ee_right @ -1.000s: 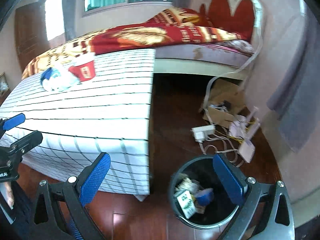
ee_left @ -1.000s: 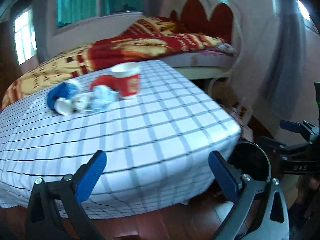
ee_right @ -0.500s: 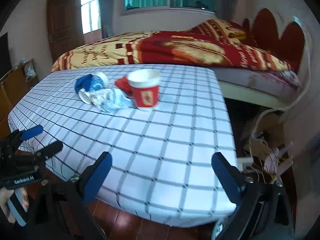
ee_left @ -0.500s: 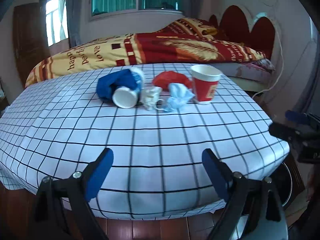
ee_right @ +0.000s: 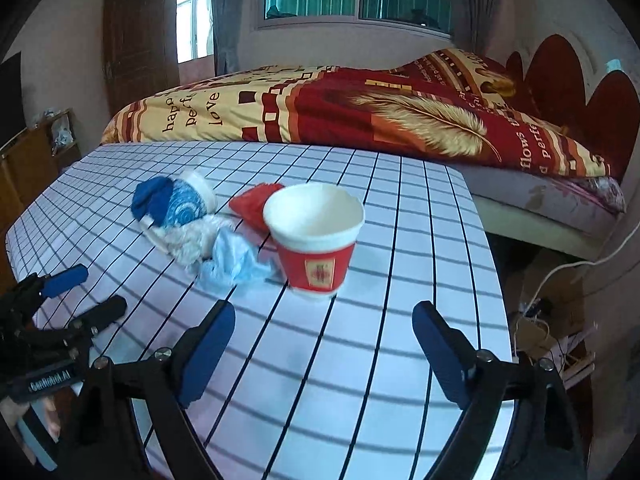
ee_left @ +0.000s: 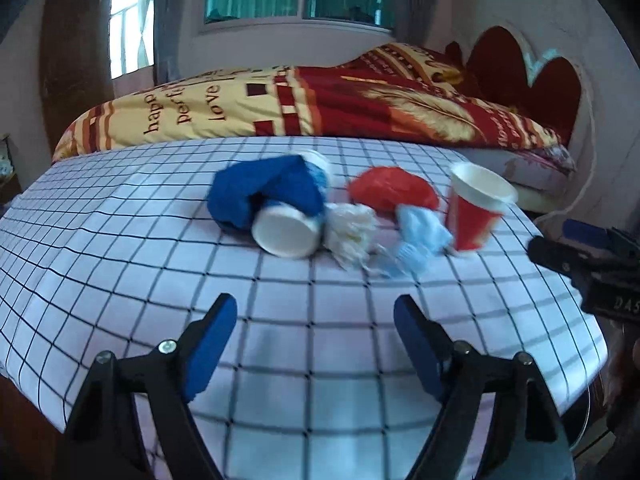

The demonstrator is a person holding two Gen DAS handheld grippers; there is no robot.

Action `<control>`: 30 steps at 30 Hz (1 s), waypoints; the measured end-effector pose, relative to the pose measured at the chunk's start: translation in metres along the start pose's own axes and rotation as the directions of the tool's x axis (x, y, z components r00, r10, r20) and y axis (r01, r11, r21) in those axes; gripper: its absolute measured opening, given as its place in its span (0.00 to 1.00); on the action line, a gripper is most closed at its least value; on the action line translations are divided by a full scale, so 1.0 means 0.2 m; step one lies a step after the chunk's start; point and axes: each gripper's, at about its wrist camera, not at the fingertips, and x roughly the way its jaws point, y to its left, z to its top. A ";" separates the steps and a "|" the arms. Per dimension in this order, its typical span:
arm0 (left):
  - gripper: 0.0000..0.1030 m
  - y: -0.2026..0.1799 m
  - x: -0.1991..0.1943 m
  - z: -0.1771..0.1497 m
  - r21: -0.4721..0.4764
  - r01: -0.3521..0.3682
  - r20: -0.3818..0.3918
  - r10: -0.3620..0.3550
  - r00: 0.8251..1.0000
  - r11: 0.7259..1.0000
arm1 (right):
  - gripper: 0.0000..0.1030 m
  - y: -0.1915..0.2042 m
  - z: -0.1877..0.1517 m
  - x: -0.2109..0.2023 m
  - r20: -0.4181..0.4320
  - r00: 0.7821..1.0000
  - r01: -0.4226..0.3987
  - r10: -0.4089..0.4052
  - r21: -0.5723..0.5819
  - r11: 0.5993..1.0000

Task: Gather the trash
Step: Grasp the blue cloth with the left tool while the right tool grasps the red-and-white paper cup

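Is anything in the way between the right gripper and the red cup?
Nothing visible. The right gripper is open and empty, and only bare checked cloth lies between it and the upright red cup. The crumpled blue tissue sits beside the cup on its left, off the direct line.

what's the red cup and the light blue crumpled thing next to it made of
Red cup: likely paper, matte white inside, with a thin, slightly dented rim. Light blue wad: thin, soft sheet, perhaps tissue or plastic film; its fine crumpled folds leave that open.

left gripper (ee_left: 316, 344): jaws wide apart, empty | right gripper (ee_right: 324, 348): jaws wide apart, empty
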 end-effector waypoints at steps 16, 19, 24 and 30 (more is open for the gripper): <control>0.82 0.29 0.34 0.31 -0.089 0.001 0.012 0.000 1.000 0.996 | 0.89 0.02 0.19 0.35 -0.022 0.999 -0.029 0.029 0.001 1.000; 0.80 0.30 0.37 0.34 -0.099 0.018 0.008 -0.017 1.000 0.995 | 0.84 0.02 0.18 0.39 -0.032 0.999 -0.028 0.029 0.007 1.000; 0.72 0.34 0.40 0.33 -0.177 0.114 0.013 -0.114 0.993 0.977 | 0.64 0.00 0.18 0.43 -0.052 0.997 -0.051 0.051 0.015 0.999; 0.30 0.36 0.41 0.34 -0.199 0.148 0.016 -0.148 0.989 0.969 | 0.57 0.01 0.18 0.42 -0.042 0.997 -0.065 0.065 0.009 0.998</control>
